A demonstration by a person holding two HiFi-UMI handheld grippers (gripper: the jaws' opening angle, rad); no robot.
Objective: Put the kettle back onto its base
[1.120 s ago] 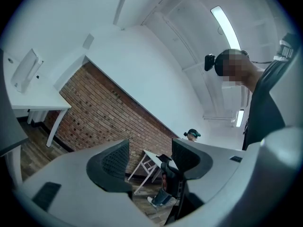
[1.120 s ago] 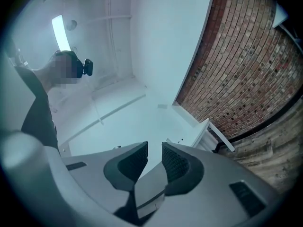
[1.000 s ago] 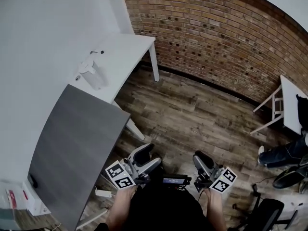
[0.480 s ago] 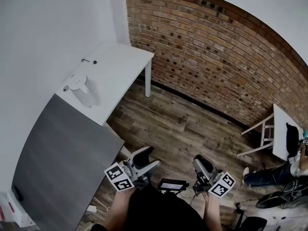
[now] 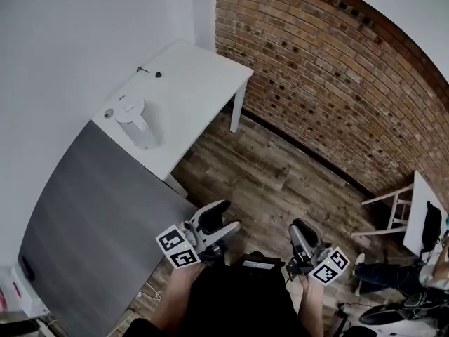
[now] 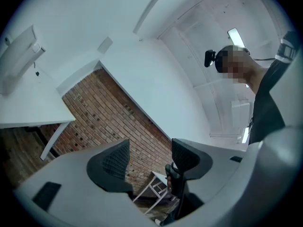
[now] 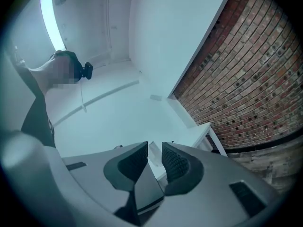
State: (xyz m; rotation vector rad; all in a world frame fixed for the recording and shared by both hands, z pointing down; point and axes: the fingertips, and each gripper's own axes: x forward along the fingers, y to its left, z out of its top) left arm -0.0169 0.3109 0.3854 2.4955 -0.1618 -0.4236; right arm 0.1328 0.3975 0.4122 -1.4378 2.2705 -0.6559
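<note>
Head view: white plastic kettle (image 5: 137,121) stands on the white tabletop (image 5: 196,76) by the white wall, well apart from both grippers. Left hand-held gripper (image 5: 223,220) and right hand-held gripper (image 5: 303,232) sit low near the person's body, over the wooden plank floor (image 5: 280,181). Left gripper view: jaws wide apart, nothing between them. Right gripper view: jaws narrow with a slim gap, holding nothing.
</note>
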